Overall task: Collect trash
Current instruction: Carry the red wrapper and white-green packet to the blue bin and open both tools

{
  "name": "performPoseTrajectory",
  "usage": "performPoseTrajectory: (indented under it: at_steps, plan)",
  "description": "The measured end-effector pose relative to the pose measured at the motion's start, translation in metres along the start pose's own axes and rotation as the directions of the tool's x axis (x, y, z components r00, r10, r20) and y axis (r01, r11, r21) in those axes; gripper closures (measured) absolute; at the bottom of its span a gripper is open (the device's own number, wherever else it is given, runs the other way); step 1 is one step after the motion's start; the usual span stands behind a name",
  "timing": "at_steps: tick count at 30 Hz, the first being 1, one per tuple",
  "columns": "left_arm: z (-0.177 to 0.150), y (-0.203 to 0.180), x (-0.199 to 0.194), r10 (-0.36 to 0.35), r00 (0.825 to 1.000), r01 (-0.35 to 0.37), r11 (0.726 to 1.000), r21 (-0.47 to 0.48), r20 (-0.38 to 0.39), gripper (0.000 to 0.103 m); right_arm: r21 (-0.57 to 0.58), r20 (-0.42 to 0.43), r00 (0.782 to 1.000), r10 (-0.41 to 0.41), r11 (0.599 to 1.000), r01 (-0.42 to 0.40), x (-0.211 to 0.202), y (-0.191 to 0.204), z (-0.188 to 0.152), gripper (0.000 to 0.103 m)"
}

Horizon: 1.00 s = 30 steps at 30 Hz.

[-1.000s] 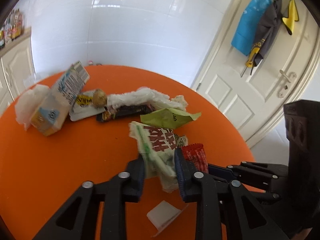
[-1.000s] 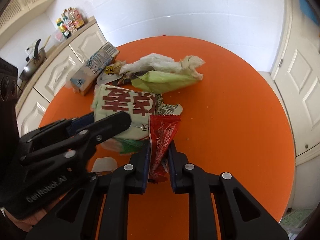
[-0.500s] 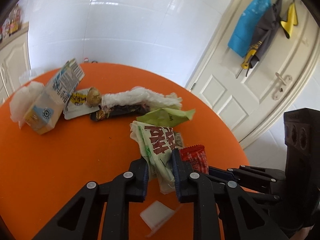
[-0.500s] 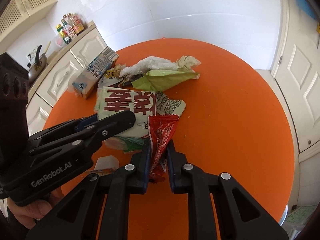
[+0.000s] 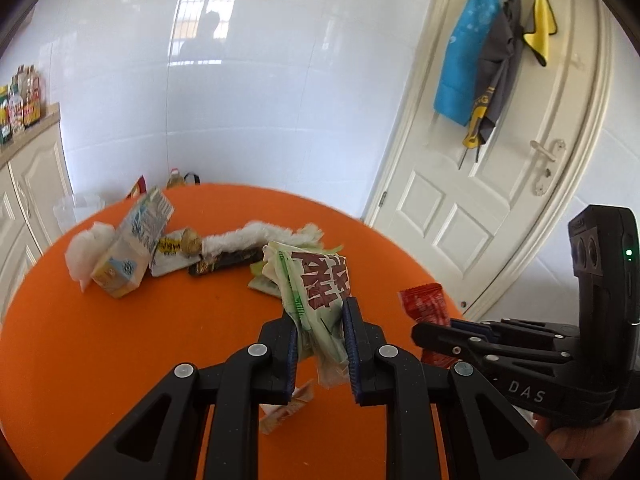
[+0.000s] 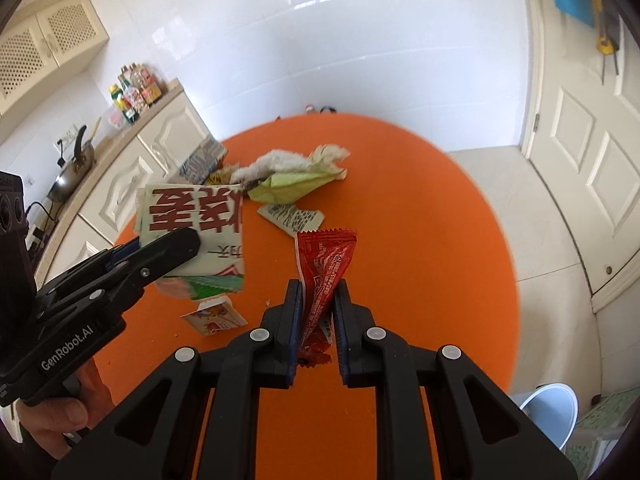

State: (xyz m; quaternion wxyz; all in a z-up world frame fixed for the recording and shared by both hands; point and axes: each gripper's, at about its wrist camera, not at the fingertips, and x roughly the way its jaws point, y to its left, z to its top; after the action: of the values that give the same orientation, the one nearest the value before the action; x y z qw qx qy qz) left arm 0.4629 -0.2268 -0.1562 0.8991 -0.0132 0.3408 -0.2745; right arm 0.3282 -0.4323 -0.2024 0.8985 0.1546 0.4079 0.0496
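Observation:
My left gripper (image 5: 320, 330) is shut on a pale green snack bag with red characters (image 5: 320, 284) and holds it above the orange round table (image 5: 120, 340). The bag also shows in the right wrist view (image 6: 196, 216). My right gripper (image 6: 318, 300) is shut on a red sachet (image 6: 324, 264), lifted off the table; it also shows in the left wrist view (image 5: 426, 306). Left on the table are a milk carton (image 5: 128, 248), white tissue (image 5: 252, 236), a dark wrapper (image 5: 228, 260), a green wrapper (image 6: 292, 184), a printed wrapper (image 6: 290, 218) and a small white sachet (image 6: 214, 316).
A white bin (image 6: 548, 412) stands on the floor at the lower right of the table. A white door (image 5: 480, 184) with hanging cloths is to the right. Cabinets with bottles (image 6: 136, 92) and a kettle (image 6: 76, 160) line the left wall.
Both grippers have risen and tilted up, lifting the snack bag and the red sachet off the table. The small white sachet beneath is now uncovered.

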Motion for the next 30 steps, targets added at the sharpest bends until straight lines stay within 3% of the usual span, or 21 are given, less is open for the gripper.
performPoseTrajectory:
  at_steps: [4, 8, 15, 19, 24, 30]
  plan:
    - [0.006, -0.024, -0.023, -0.026, 0.999, 0.025, 0.999, 0.043, 0.03, 0.087, 0.017, 0.071, 0.997, -0.021, 1.0, 0.019, -0.04, -0.011, -0.003, 0.089]
    - [0.013, -0.065, -0.043, -0.095, 0.994, 0.089, 0.99, 0.106, 0.052, 0.087, 0.055, 0.141, 0.988, -0.066, 0.997, 0.059, -0.085, -0.034, -0.011, 0.089]
    - [0.012, -0.168, -0.033, -0.242, 0.97, 0.234, 0.944, 0.23, 0.004, 0.087, 0.202, 0.213, 0.949, -0.234, 0.96, 0.192, -0.169, -0.115, -0.047, 0.089]
    - [-0.001, -0.238, -0.009, -0.321, 0.943, 0.332, 0.897, 0.291, -0.087, 0.087, 0.326, 0.198, 0.916, -0.349, 0.905, 0.275, -0.207, -0.176, -0.082, 0.089]
    - [-0.026, -0.316, 0.034, -0.365, 0.902, 0.428, 0.831, 0.356, -0.231, 0.087, 0.455, 0.115, 0.883, -0.454, 0.815, 0.36, -0.231, -0.251, -0.128, 0.089]
    - [-0.069, -0.378, 0.116, -0.346, 0.827, 0.519, 0.774, 0.362, -0.444, 0.087, 0.572, -0.038, 0.887, -0.46, 0.718, 0.397, -0.21, -0.335, -0.191, 0.089]
